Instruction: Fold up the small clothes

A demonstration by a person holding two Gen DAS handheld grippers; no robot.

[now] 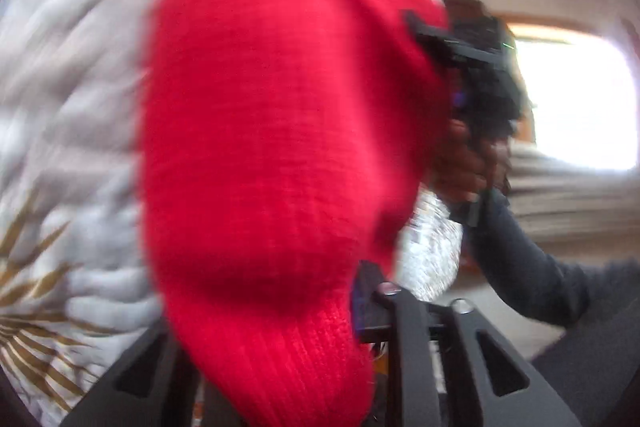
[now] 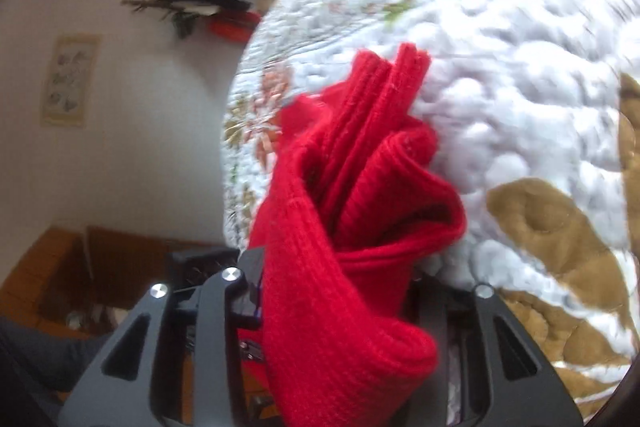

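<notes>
The red ribbed knitted garment (image 1: pixel 272 147) hangs in the air above the white quilted bedspread with golden leaf patterns (image 2: pixel 520 115), bunched into thick folds. The left gripper (image 1: pixel 320 339) is clamped on one end of it. The right gripper (image 2: pixel 340 307), held by a hand (image 1: pixel 468 163), is clamped on the other end.

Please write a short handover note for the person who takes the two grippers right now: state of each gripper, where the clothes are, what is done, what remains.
Left gripper: shut on the red knit garment.
Right gripper: shut on another part of the same garment, which bunches in folds there.
Garment hangs between both, lifted off the quilted bedspread.
Done: picked up. No neat fold visible.
Left: lay it flat on the bedspread and fold it.
</notes>
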